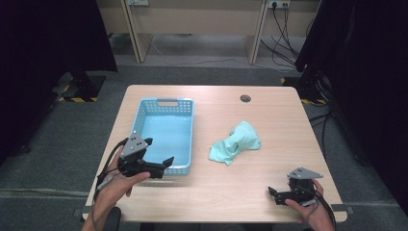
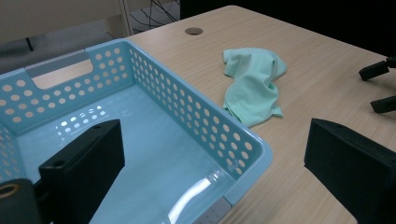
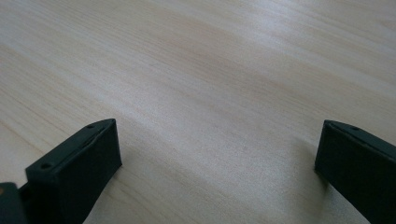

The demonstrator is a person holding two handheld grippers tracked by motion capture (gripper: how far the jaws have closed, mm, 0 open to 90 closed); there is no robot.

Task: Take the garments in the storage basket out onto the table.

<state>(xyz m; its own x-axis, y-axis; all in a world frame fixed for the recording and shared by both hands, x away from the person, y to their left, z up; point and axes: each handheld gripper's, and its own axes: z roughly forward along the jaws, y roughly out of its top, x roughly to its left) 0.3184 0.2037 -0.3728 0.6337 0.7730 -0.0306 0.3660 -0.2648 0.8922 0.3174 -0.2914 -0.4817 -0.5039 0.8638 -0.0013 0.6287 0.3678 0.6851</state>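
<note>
A pale wood-grain desk [image 1: 216,187] carries a light blue plastic basket [image 1: 185,139], rectangular, its walls pierced with rows of round holes and a slot handle at the far end; its glossy floor is bare. Right of it, apart from the basket, a mint-green cloth [image 1: 236,142] lies crumpled in soft folds. The left tongs [image 1: 159,153] hang wide open over the basket's near corner. The right tongs [image 1: 274,194] rest low over the desk's near right edge, jaws apart, holding nothing.
</note>
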